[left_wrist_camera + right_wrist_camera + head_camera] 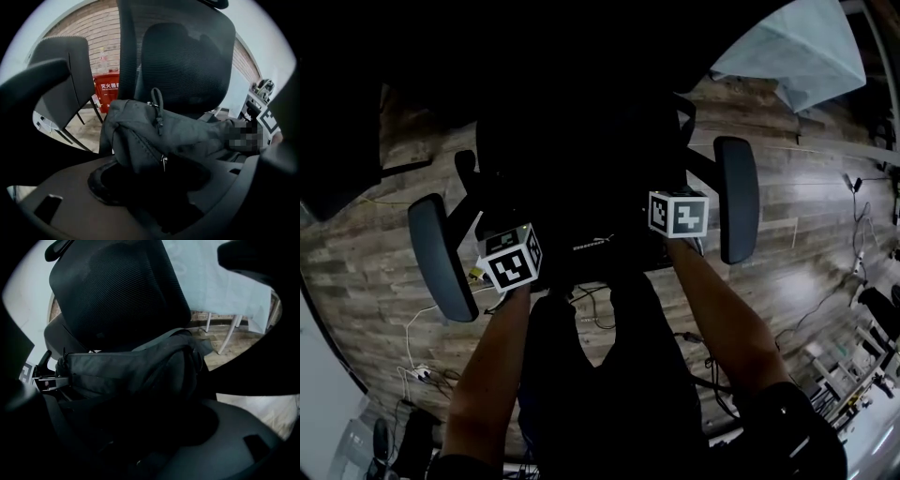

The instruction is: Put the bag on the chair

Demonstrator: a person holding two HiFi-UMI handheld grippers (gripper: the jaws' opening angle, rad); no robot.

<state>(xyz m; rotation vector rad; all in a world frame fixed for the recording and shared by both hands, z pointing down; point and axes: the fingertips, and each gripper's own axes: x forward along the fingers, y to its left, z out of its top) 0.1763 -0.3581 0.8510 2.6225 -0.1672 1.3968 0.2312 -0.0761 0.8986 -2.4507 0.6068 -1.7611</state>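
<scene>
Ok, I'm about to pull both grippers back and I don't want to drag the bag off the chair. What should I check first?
1. The bag rests on the chair, against its backrest: ok.
2. The left gripper is open, fingers not clamping the bag: ok.
3. The right gripper is open, fingers not clamping the bag: ok.
4. The zipper pull hangs free of the left fingers: cannot tell, too dark there.
5. The armrests stand outside both grippers, leaving the way back open: ok.
</scene>
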